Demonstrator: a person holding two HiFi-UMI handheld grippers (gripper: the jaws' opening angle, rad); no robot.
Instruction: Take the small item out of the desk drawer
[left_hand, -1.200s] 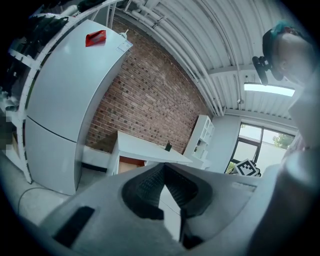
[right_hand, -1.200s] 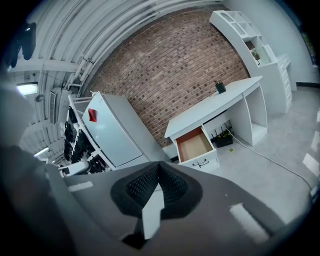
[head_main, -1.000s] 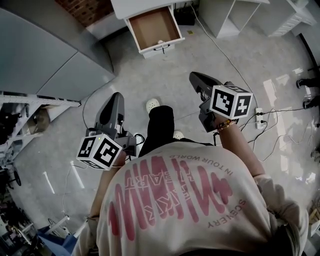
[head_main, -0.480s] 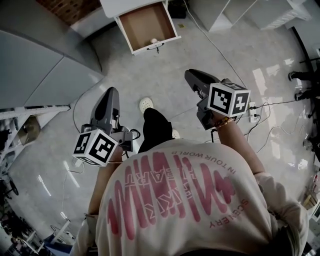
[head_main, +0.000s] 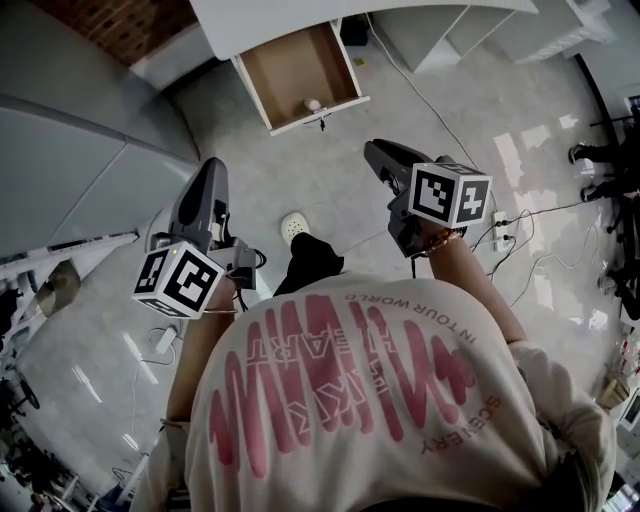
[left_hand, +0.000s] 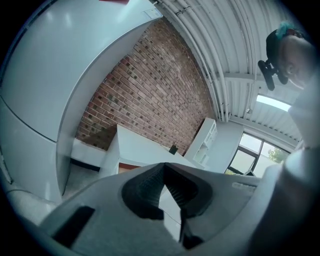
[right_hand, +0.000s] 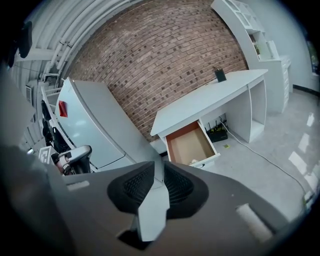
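The white desk's drawer (head_main: 285, 72) stands pulled open at the top of the head view, its brown bottom bare. A small pale item (head_main: 313, 104) lies near its front wall; the right gripper view also shows the item (right_hand: 194, 160) inside the drawer (right_hand: 187, 144). My right gripper (head_main: 372, 150) is held over the floor well short of the drawer. The right gripper's (right_hand: 159, 165) jaws are opening with nothing between them. My left gripper (head_main: 212, 165) is at the left, equally far back. The left gripper's (left_hand: 164, 165) pad tips touch and hold nothing.
A grey curved panel (head_main: 70, 130) runs along the left. A power strip (head_main: 497, 226) and cables lie on the floor at the right. The person's white shoe (head_main: 293, 225) steps between the grippers. White shelf units (right_hand: 270, 55) stand right of the desk (right_hand: 210, 97).
The person has stepped forward, and both grippers have moved closer to the open drawer. The drawer and the item in it have not moved.
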